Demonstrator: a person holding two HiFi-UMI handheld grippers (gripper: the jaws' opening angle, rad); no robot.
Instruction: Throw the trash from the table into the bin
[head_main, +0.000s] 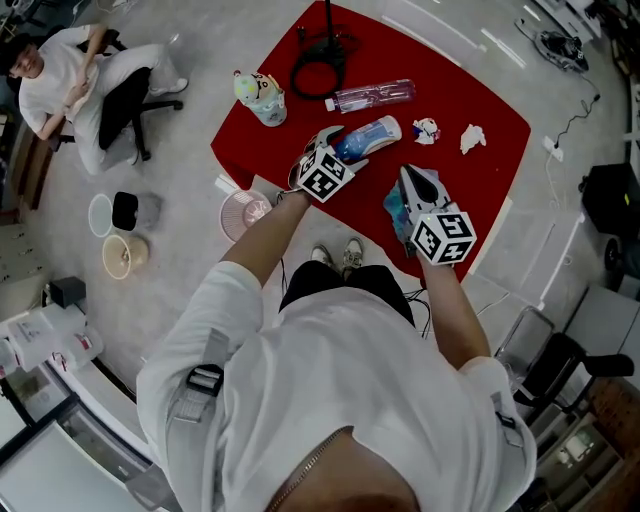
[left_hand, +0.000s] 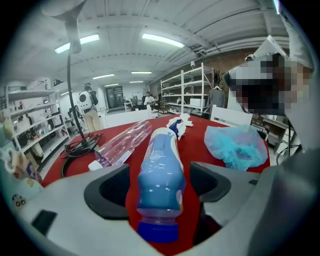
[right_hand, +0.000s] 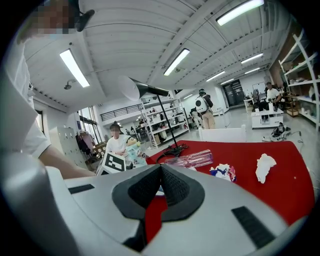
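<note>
A blue plastic bottle lies on its side on the red table, cap toward me. My left gripper is open and straddles the bottle's neck end; in the left gripper view the bottle lies between the two pads without being pressed. My right gripper is shut and hovers over the table's near edge with nothing between its jaws. A crumpled blue plastic bag lies just left of it. Also on the table are a clear bottle, a small crumpled wrapper and a white paper wad.
A decorated cup and a lamp base with coiled cable stand at the table's far left. A pink bin sits on the floor by the table's left edge, with more small bins further left. A seated person is nearby.
</note>
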